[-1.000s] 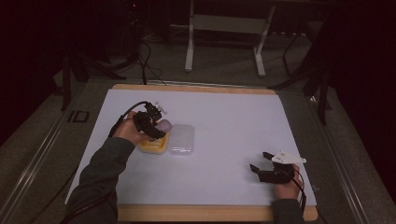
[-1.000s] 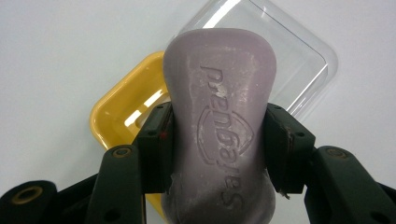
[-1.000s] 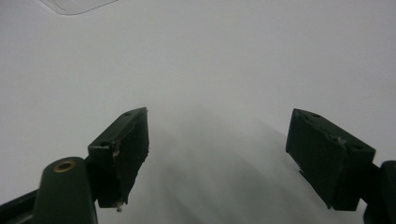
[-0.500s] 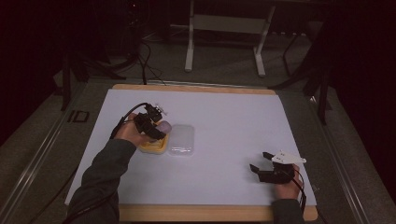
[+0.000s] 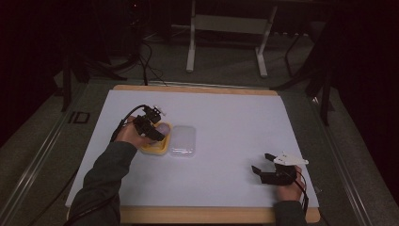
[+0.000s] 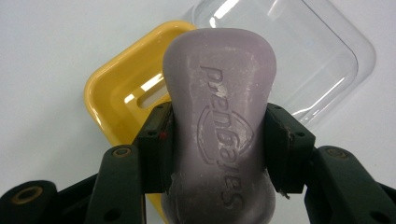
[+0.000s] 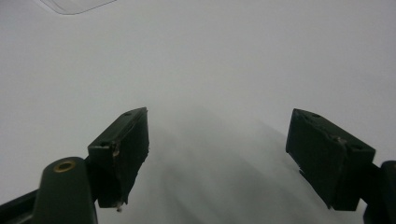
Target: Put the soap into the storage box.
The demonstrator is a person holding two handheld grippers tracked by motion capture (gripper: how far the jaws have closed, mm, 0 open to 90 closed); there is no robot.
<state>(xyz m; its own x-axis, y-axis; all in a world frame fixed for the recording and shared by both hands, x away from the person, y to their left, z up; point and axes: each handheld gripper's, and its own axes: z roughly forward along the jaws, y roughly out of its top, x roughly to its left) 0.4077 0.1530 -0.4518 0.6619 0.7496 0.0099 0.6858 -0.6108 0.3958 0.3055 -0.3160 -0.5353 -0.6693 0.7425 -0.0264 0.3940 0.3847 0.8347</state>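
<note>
A pale purple soap bar point(image 6: 219, 126) with embossed lettering is clamped between the jaws of my left gripper point(image 6: 218, 144), which is shut on it. It hangs just above a yellow soap dish point(image 6: 121, 93). In the high view the left gripper point(image 5: 157, 129) holds the soap bar point(image 5: 163, 127) over the yellow dish point(image 5: 155, 147) at the table's left middle. A clear plastic lid point(image 5: 183, 141) lies right beside the dish; its rim point(image 6: 336, 60) shows behind the soap. My right gripper point(image 5: 264, 164) rests open near the front right, nothing between its jaws point(image 7: 217, 154).
A white sheet point(image 5: 226, 122) covers the wooden table point(image 5: 197, 214). A corner of the clear lid point(image 7: 74, 5) shows far off in the right gripper view. Dark floor, cables and a stand's legs point(image 5: 226, 42) lie beyond the far edge.
</note>
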